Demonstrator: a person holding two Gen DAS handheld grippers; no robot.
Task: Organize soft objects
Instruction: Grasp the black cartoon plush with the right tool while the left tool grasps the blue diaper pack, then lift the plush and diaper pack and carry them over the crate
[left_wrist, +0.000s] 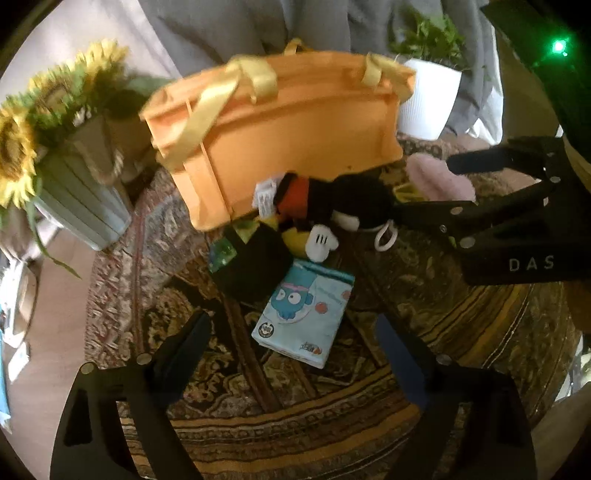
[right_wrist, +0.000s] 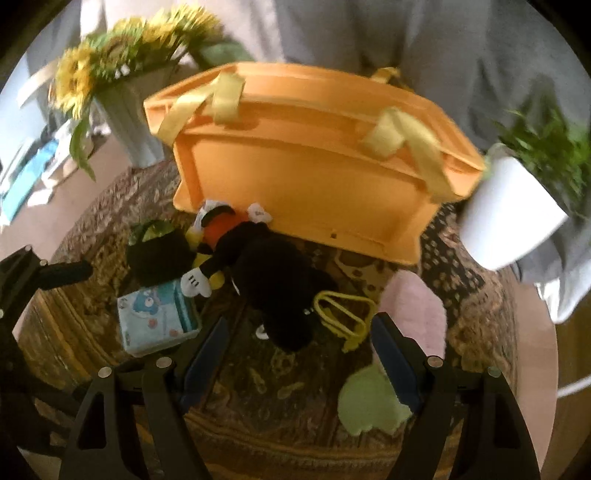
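Observation:
An orange fabric bin (left_wrist: 288, 136) with yellow handles stands at the back of the rug; it also shows in the right wrist view (right_wrist: 314, 170). A black mouse plush (left_wrist: 332, 206) lies in front of it (right_wrist: 273, 280). A light blue cartoon pack (left_wrist: 306, 314) and a black pouch (left_wrist: 251, 262) lie beside it. A pink soft item (right_wrist: 417, 306), a yellow strap piece (right_wrist: 343, 314) and a green cloth (right_wrist: 369, 406) lie to the right. My left gripper (left_wrist: 295, 339) is open above the blue pack. My right gripper (right_wrist: 299, 343) is open, low over the plush's head.
A patterned rug (left_wrist: 461, 332) covers the floor. A grey vase of sunflowers (left_wrist: 74, 192) stands left of the bin and a white plant pot (right_wrist: 509, 218) stands right of it. Grey fabric (left_wrist: 258, 26) hangs behind.

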